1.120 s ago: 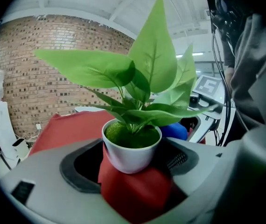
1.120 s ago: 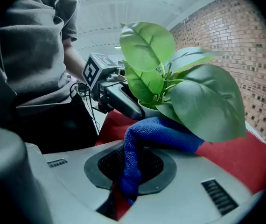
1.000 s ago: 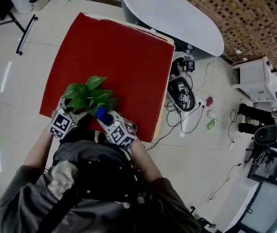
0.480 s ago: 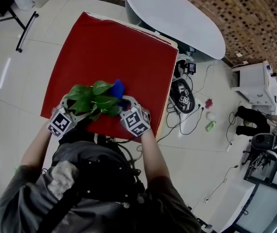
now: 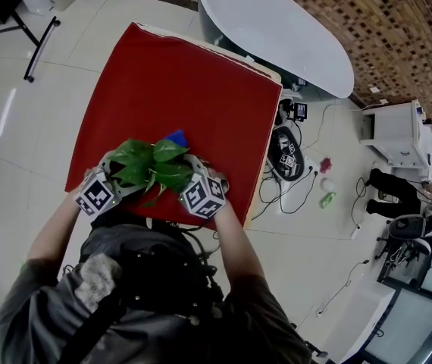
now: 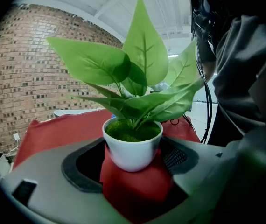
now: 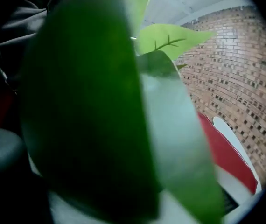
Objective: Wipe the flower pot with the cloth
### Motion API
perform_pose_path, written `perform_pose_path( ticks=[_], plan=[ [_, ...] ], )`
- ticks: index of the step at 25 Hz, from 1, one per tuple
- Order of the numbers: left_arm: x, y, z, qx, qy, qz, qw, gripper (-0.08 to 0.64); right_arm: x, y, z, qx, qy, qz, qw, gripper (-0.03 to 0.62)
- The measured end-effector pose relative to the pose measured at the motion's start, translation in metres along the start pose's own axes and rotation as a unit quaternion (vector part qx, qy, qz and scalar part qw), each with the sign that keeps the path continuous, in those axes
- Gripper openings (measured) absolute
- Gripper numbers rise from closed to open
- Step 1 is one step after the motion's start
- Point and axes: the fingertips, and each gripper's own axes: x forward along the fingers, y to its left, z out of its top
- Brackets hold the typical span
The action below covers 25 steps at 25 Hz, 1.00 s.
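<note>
A small white flower pot point(image 6: 133, 148) with broad green leaves point(image 5: 152, 167) stands at the near edge of the red table point(image 5: 178, 82). My left gripper point(image 6: 132, 171) has its grey jaws on either side of the pot, shut on it. From the right side of the plant my right gripper point(image 5: 193, 179) reaches in, its tips hidden under the leaves. The blue cloth point(image 5: 175, 137) pokes out just beyond the leaves, in line with that gripper. In the right gripper view, leaves point(image 7: 91, 106) fill nearly the whole picture.
A white oval table point(image 5: 277, 29) stands behind the red one, by a brick wall point(image 5: 398, 21). Cables and small devices point(image 5: 284, 154) lie on the tiled floor to the right, with a white cabinet point(image 5: 398, 123) further right.
My right gripper has carried the blue cloth from the near side of the plant round its right side to behind the leaves. The left gripper and the pot have stayed put.
</note>
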Motion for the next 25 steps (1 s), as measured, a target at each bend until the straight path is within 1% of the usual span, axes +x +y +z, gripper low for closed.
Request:
perform_pose_path(
  ticks=[3,7,8,12,15,19,21,23,25],
  plan=[
    [0.003,-0.002,-0.001,-0.007,-0.002,0.003,1.0,0.411,-0.009,0.008,-0.001,0.032,-0.017,-0.01,0.999,0.077],
    [0.007,-0.004,-0.003,-0.026,-0.007,0.019,0.9995,0.411,-0.024,0.028,0.002,0.111,-0.048,-0.012,0.993,0.077],
    [0.007,-0.004,-0.003,-0.03,-0.008,0.024,0.9992,0.411,-0.027,0.035,0.002,0.124,-0.053,-0.01,0.991,0.076],
    [0.006,-0.012,-0.002,-0.041,-0.011,0.046,0.998,0.411,-0.041,0.071,0.002,0.153,-0.066,0.002,0.986,0.077],
    [0.007,-0.022,-0.002,-0.053,-0.01,0.062,0.9966,0.411,-0.054,0.091,-0.001,0.173,-0.075,-0.002,0.982,0.077],
    [0.004,-0.034,0.001,-0.047,-0.006,0.094,0.9945,0.41,-0.079,0.1,-0.009,0.197,-0.093,-0.029,0.976,0.077],
    [-0.002,-0.042,0.0,-0.053,-0.006,0.11,0.9925,0.41,-0.095,0.106,-0.014,0.202,-0.097,-0.043,0.974,0.077],
    [-0.012,-0.05,-0.006,-0.069,-0.003,0.132,0.9889,0.41,-0.112,0.11,-0.022,0.204,-0.099,-0.062,0.972,0.077],
    [-0.023,-0.059,-0.013,-0.101,-0.003,0.158,0.9822,0.41,-0.135,0.106,-0.03,0.215,-0.108,-0.094,0.966,0.077]
  ],
)
